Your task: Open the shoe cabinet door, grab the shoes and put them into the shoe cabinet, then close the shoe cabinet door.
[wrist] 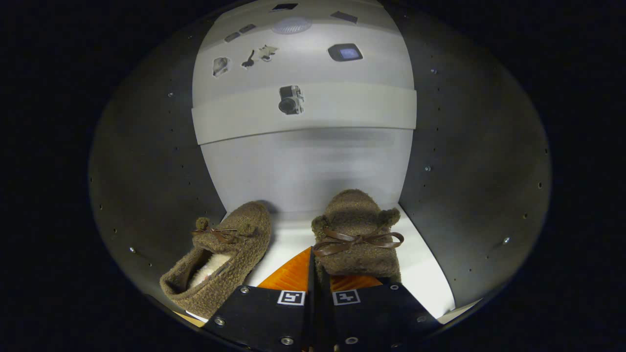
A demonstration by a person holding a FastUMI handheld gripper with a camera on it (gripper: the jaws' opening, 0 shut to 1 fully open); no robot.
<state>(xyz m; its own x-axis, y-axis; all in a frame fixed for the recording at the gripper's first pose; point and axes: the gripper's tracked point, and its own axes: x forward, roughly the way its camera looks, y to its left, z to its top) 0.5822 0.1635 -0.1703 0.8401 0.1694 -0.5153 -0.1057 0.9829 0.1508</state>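
Though half hidden behind closed jaws, right slipper (357, 234) beside left slipper (222, 259)

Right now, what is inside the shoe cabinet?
Two brown fuzzy slippers sit on the white shelf: the left slipper beside the fingers and the right slipper, with the gripper shut on its heel. That heel is covered.

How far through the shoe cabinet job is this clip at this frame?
Done: the view looks into the dark-walled cabinet, so its door is open, and one fuzzy brown slipper with a leather bow already lies on the white shelf. In hand: the gripper is shut on the second fuzzy brown slipper, sitting beside the first. Left: release it, withdraw, close the door.
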